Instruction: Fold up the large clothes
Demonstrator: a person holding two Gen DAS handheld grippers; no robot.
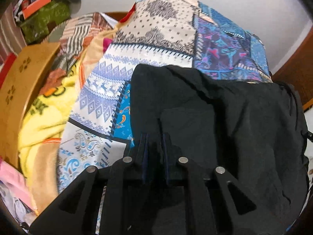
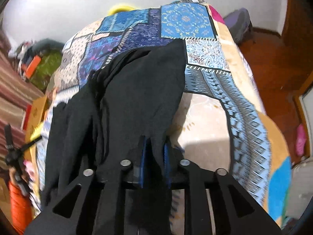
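Folding looks barely begun: my left tongs (image 1: 155,137) and right tongs (image 2: 155,141) both pinch the black garment (image 2: 137,90), sprawled toward 12 o'clock over the bed (image 2: 244,105).

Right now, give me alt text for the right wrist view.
The right gripper is shut on a black garment, which trails away across a blue patchwork bedspread. Orange-brown floor shows at right.

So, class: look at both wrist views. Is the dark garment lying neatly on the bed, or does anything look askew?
The black garment is askew: it lies bunched in long ridges, slanting across the patchwork bedspread. Both the left tongs and right tongs pinch its near edge.
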